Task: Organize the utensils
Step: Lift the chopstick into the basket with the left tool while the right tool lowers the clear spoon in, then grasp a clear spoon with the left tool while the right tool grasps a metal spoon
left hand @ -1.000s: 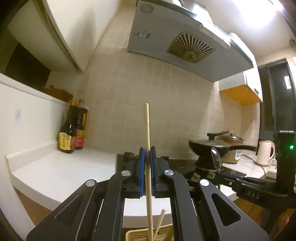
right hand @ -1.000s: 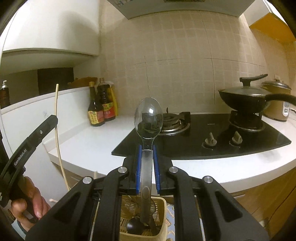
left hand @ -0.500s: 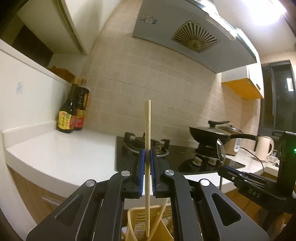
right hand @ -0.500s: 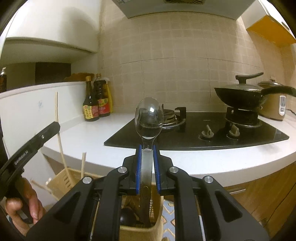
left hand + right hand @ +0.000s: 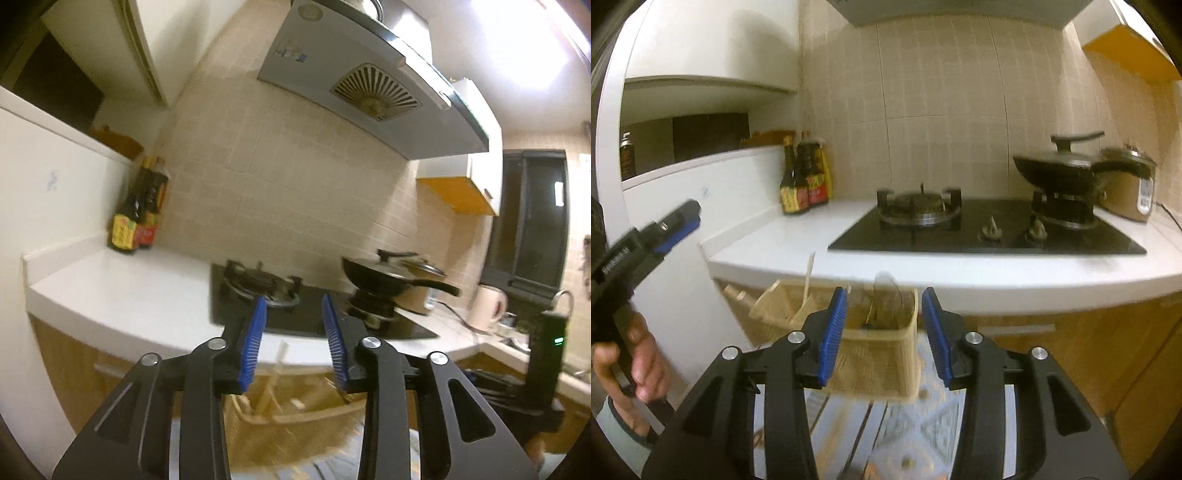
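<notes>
Grippers both opening now, nothing between the pads: our left gripper [image 5: 293,338] dropped its chopstick [image 5: 273,373] and right gripper [image 5: 884,332] its spoon [image 5: 884,301] into the beige caddy [image 5: 879,354] below the counter edge.

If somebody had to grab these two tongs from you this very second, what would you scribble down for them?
Left tongs: jaws opening, nothing between the pads; chopstick stands in the beige utensil basket below.
Right tongs: jaws opening, nothing gripped; spoon sits in the basket's right compartment, picture blurred.
More chopsticks lean in the left compartment.
Done: chopstick and spoon are in the basket.
Left: check for more loose utensils; none show on the white counter in these views.
</notes>
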Demonstrator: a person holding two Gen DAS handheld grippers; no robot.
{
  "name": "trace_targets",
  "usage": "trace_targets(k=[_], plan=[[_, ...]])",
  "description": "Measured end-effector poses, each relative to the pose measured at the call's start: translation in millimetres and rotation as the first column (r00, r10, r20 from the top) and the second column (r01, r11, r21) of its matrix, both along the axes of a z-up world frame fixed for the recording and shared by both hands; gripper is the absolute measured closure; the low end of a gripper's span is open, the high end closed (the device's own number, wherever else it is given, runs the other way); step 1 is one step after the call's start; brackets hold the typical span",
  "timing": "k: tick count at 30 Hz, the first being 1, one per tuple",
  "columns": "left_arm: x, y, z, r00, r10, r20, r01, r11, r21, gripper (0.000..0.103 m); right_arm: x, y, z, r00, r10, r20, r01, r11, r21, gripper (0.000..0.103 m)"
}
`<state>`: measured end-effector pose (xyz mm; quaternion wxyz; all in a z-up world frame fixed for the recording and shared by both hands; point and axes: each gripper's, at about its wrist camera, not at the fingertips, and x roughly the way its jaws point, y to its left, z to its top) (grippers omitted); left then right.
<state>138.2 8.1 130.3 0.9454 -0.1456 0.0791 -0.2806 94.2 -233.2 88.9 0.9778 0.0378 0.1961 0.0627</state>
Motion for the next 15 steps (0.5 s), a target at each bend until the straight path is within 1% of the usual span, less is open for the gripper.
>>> trace_targets(k=[2, 3, 5, 6, 7, 9, 10, 11, 12, 14, 15], plan=[[-6.3, 6.1, 3.2, 0.992, -0.084, -0.091, 0.08, 0.995, -0.051, 0.07, -12.3, -1.7, 1.5, 0.998, 0.012, -0.069, -0.011, 1.0, 0.017, 0.064], [-11.3, 8.8, 4.3, 0.979, -0.139, -0.149, 0.127, 0.988, -0.085, 0.07, -18.1, -2.1, 0.9, 0.995, 0.021, -0.099, -0.018, 0.999, 0.03, 0.064], [-22.4, 8.5, 3.3, 0.964, -0.177, -0.199, 0.162, 0.983, -0.087, 0.07, -29.2, -2.4, -2.6, 0.983, 0.024, -0.18, -0.015, 0.999, 0.051, 0.064], [-28.6, 6.4, 2.2, 0.958, -0.182, -0.222, 0.171, 0.983, -0.067, 0.07, -33.0, -1.7, -5.3, 0.977, 0.027, -0.209, -0.016, 0.998, 0.057, 0.064], [-36.0, 1.9, 0.2, 0.952, -0.178, -0.248, 0.177, 0.984, -0.028, 0.07, -37.5, -0.4, -9.3, 0.969, 0.035, -0.244, -0.02, 0.998, 0.064, 0.064], [-48.2, -11.1, -9.5, 0.939, -0.154, -0.307, 0.185, 0.98, 0.073, 0.068, -44.6, 4.9, -21.4, 0.947, 0.046, -0.317, -0.029, 0.998, 0.059, 0.064], [-52.1, -17.8, -18.6, 0.925, -0.146, -0.351, 0.198, 0.973, 0.117, 0.065, -47.8, 9.7, -31.9, 0.929, 0.043, -0.368, -0.029, 0.999, 0.046, 0.064], [-54.5, -23.8, -29.3, 0.904, -0.14, -0.404, 0.218, 0.964, 0.153, 0.065, -49.0, 12.2, -38.6, 0.915, 0.046, -0.4, -0.031, 0.999, 0.042, 0.064], [-55.7, -32.1, -45.1, 0.873, -0.123, -0.471, 0.237, 0.953, 0.19, 0.065, -50.4, 15.5, -50.4, 0.892, 0.054, -0.449, -0.037, 0.998, 0.046, 0.064], [-58.4, -39.9, -65.5, 0.842, -0.102, -0.53, 0.255, 0.941, 0.224, 0.066, -53.0, 19.2, -69.1, 0.853, 0.075, -0.517, -0.045, 0.996, 0.07, 0.064], [-59.0, -44.5, -77.3, 0.826, -0.089, -0.557, 0.268, 0.931, 0.248, 0.066, -54.0, 20.9, -83.8, 0.819, 0.098, -0.565, -0.052, 0.994, 0.098, 0.064]])
